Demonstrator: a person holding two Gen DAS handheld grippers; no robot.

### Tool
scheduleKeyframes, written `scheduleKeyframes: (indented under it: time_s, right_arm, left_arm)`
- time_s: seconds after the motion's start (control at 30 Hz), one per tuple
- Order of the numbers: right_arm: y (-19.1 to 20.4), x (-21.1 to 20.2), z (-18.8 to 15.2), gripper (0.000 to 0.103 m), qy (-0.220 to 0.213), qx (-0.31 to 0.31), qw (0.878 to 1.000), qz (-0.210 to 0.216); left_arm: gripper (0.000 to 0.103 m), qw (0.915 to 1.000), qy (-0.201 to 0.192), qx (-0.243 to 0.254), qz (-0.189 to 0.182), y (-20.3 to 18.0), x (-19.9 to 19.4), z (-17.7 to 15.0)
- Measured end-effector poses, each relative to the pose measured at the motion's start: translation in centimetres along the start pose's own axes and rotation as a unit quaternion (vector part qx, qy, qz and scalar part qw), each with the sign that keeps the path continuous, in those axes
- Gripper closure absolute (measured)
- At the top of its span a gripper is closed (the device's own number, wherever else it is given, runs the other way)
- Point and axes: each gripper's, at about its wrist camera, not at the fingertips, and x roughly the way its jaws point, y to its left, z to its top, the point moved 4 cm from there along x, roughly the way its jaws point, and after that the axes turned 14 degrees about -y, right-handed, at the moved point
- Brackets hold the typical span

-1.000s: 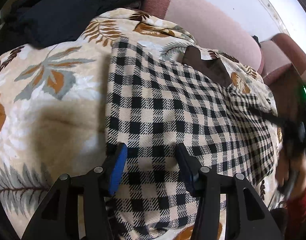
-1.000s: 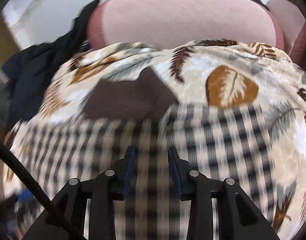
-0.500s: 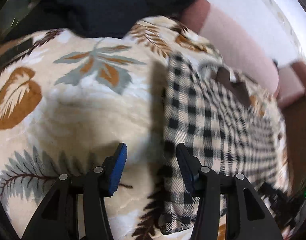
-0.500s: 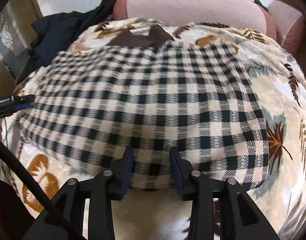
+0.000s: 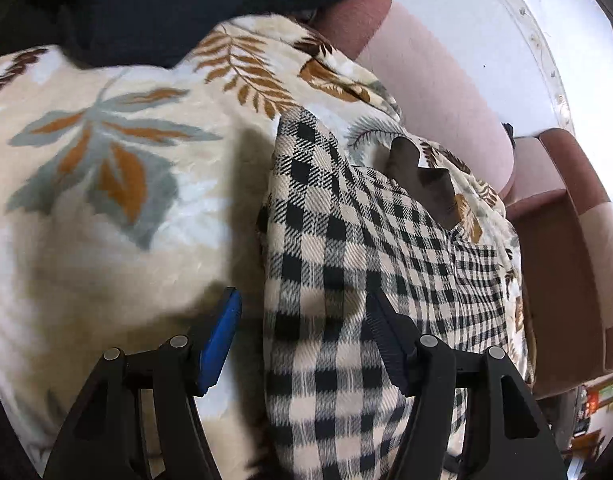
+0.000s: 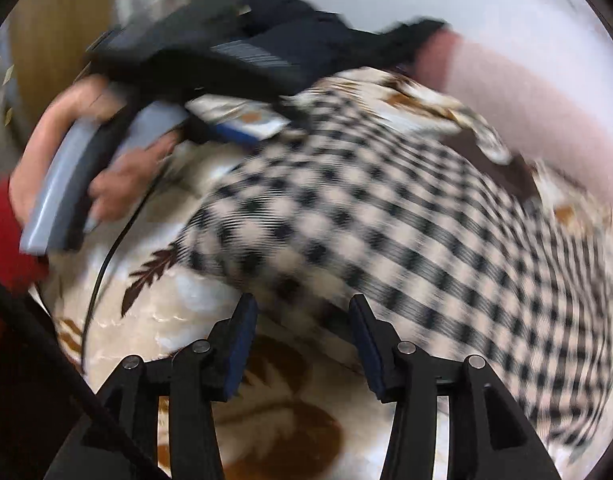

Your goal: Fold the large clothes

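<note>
On sofa, centre: checked garment (image 5: 346, 264), lying flat on leaf-print blanket (image 5: 106, 208), already narrowed, further folds judged outstanding.
Left hand-held gripper (image 5: 302, 340): jaws just widened, straddling garment's near edge, unclamped.
Right hand-held gripper (image 6: 302, 344): just widened, empty.

Folded checked shirt (image 5: 346, 248) on blanket (image 5: 106, 200)

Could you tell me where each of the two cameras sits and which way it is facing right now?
Left wrist: on the left gripper, angled down at the black-and-cream checked garment on the leaf-patterned cream blanket; only its fingers show, jaws just opened, straddling the garment's edge.
Right wrist: on the right gripper, angled down, blurred; its jaws just opened, nothing between them; the person's left hand shows.
Shared: garment, blanket, pink sofa back, dark clothes.
</note>
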Motion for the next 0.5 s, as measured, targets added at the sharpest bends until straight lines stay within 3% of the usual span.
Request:
scheduleKeyframes:
  time_s: [0.23,0.5]
  right_arm:
    - [4.4,2.7,-0.3,0.049,-0.014,-0.132,0.990,-0.052]
    - [5.2,4.6,1.1,0.049,-0.016,-0.134,0.989,-0.061]
  left_arm:
    - [0.039,0.9948,0.040,-0.055,-0.076,0.5,3.2,0.9]
    - [0.032,0.9906,0.058,-0.052,-0.113,-0.5,4.9,1.2]
